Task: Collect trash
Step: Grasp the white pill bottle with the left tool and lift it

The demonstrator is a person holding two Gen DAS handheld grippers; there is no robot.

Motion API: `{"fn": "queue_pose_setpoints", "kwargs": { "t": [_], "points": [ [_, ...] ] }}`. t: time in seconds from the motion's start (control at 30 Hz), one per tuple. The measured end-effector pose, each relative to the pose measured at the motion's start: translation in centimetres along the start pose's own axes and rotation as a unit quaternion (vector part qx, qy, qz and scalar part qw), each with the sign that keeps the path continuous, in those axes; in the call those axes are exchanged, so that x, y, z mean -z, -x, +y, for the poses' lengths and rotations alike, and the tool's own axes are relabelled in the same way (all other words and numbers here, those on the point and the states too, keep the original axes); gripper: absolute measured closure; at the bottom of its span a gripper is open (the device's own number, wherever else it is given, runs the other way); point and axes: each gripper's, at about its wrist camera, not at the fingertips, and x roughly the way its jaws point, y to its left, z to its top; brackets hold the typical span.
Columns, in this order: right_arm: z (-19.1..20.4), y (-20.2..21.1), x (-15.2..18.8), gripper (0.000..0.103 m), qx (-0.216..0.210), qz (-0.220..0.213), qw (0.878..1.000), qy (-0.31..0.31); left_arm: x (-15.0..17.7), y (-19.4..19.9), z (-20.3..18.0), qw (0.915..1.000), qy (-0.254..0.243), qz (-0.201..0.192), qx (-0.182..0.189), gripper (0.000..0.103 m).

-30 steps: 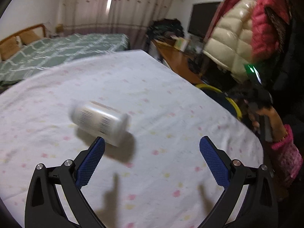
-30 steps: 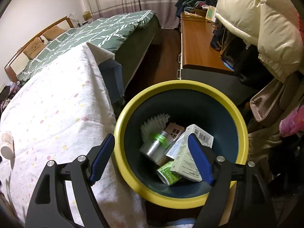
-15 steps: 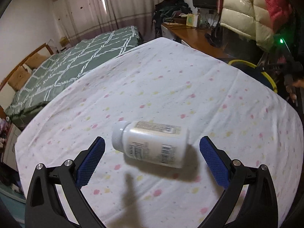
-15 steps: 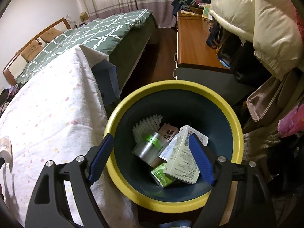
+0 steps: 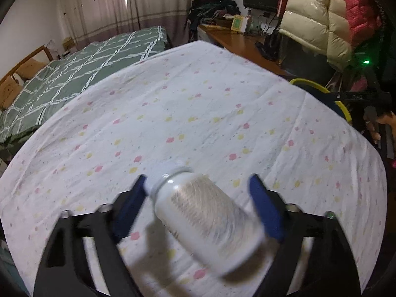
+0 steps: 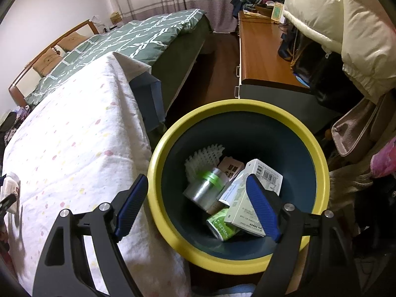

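Observation:
A white plastic bottle [image 5: 205, 217] lies on its side on the flowered white sheet [image 5: 198, 113], cap pointing away. My left gripper [image 5: 200, 210] is open with its blue fingers either side of the bottle; the left finger is near the cap, and the image is blurred. My right gripper [image 6: 198, 210] is open and empty above the yellow-rimmed dark bin [image 6: 319, 153], which holds a white box [image 6: 250, 198], a silver can [image 6: 203, 190], a green carton [image 6: 220, 225] and white foam netting [image 6: 203, 156]. The bottle also shows small at the left edge of the right wrist view [image 6: 10, 188].
The bin's rim [image 5: 319, 89] stands just off the bed's right edge. A green checked bed [image 6: 128, 39] lies beyond, a wooden desk [image 6: 259, 52] and hanging puffer jackets [image 6: 346, 24] on the right. A person's hand [image 5: 381, 123] holds the other gripper.
My left gripper has moved forward so the bottle now sits between its fingers, turned cap-away. The right gripper has stayed open over the bin, shifting slightly.

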Motion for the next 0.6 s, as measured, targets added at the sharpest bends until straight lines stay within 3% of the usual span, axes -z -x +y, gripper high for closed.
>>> {"fn": "queue_pose_setpoints", "kwargs": {
  "t": [0.07, 0.17, 0.27, 0.6],
  "points": [
    [-0.2, 0.3, 0.2, 0.026, -0.004, 0.000, 1.000, -0.001, 0.2, -0.3, -0.2, 1.0000, -0.003, 0.006, 0.001, 0.037],
    [-0.5, 0.8, 0.4, 0.026, -0.009, -0.003, 1.000, -0.004, 0.4, -0.4, -0.6, 0.9999, -0.006, 0.010, -0.001, 0.039],
    [-0.8, 1.3, 0.7, 0.026, -0.012, -0.006, 1.000, -0.007, 0.4, -0.6, -0.9, 0.9998, -0.002, 0.019, -0.001, 0.047],
    [-1.6, 1.5, 1.6, 0.026, -0.021, -0.001, 1.000, -0.010, 1.2, 0.3, -1.2, 0.9994, 0.023, 0.018, -0.017, 0.052]
  ]
}}
